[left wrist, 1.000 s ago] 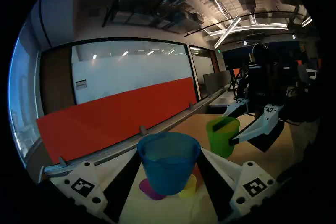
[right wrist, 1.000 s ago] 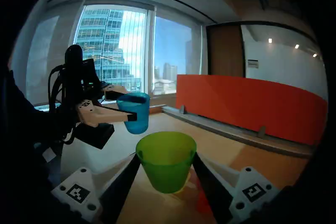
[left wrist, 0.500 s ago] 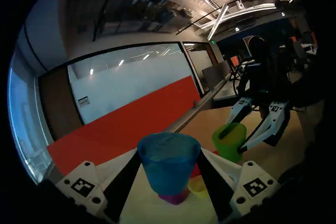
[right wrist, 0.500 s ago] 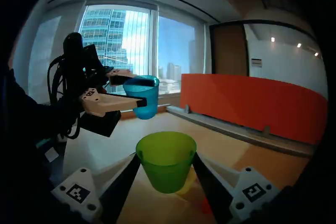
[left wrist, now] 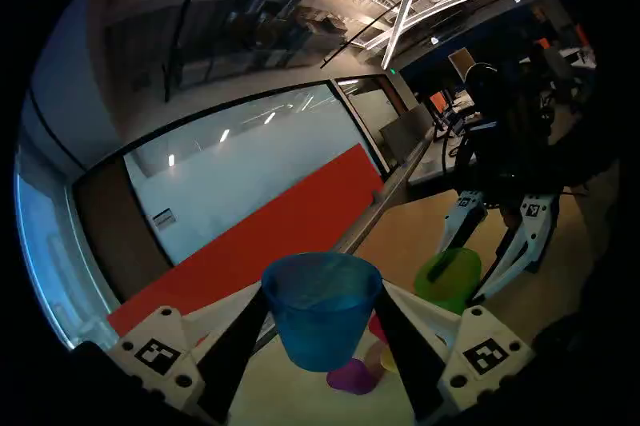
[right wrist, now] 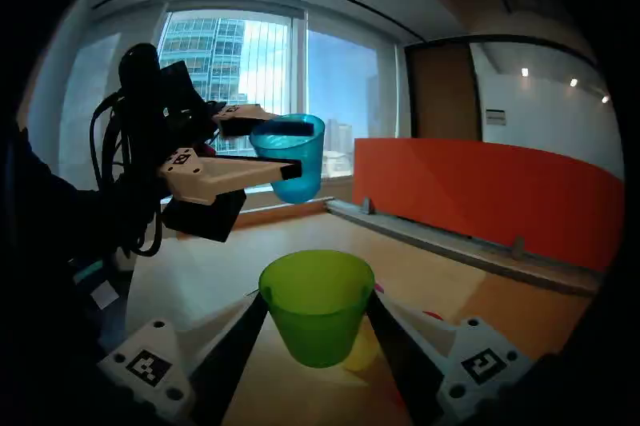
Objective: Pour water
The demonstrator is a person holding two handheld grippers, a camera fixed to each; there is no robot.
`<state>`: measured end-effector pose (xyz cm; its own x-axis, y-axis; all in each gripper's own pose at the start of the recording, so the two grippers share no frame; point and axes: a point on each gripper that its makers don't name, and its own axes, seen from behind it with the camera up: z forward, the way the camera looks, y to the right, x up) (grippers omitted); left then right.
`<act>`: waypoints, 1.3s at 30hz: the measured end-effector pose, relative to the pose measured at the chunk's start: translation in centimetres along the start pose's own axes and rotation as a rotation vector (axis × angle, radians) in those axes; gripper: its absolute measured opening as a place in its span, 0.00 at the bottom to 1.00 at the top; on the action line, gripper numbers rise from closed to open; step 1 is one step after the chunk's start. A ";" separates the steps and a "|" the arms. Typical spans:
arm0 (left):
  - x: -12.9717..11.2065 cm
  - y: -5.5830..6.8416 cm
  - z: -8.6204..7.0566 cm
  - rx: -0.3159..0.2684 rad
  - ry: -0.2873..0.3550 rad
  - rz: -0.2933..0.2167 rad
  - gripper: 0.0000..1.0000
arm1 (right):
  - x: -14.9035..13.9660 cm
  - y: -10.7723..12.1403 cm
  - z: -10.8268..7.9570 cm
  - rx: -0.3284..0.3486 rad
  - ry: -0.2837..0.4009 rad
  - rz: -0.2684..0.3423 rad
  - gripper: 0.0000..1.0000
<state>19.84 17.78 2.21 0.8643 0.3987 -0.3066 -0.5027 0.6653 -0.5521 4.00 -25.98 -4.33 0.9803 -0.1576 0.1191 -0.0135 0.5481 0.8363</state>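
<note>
Closed on the blue cup point(left wrist: 322, 314), right between the fingertips, with both fingers of the left gripper point(left wrist: 320, 298); closed likewise on the green cup point(right wrist: 318, 318) with the right gripper point(right wrist: 318, 302). Probably light, thin, smooth plastic: better to pinch gently at mid-wall, without crushing or slipping.

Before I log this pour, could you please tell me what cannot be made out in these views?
Water level in the blue cup: left gripper view, its tinted wall and the dim light obscure it.
Contents of the green cup: right gripper view, its tinted wall hides the bottom.
Purple cup: left gripper view, partly behind the blue cup.
</note>
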 end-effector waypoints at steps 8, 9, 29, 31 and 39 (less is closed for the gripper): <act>0.7 -0.2 0.4 0.002 0.001 0.062 0.87 | 0.0 -0.7 0.7 0.022 0.004 0.002 0.90; 0.8 -0.2 0.4 0.003 0.000 0.069 0.87 | 0.1 -0.8 0.8 0.025 0.005 0.002 0.90; 2.7 -0.4 0.1 0.006 0.002 0.192 0.86 | 0.8 -2.1 2.0 0.062 0.017 -0.003 0.90; 2.8 -0.4 0.1 0.009 0.002 0.206 0.87 | 0.8 -2.2 2.1 0.065 0.018 -0.004 0.90; 3.4 -0.6 0.3 0.020 0.003 0.249 0.86 | 1.0 -2.5 2.3 0.072 0.020 -0.009 0.90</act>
<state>23.11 18.93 1.67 0.7136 0.5502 -0.4336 -0.7005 0.5593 -0.4433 4.58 -29.36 -5.05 0.9842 -0.1452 0.1015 -0.0185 0.4858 0.8739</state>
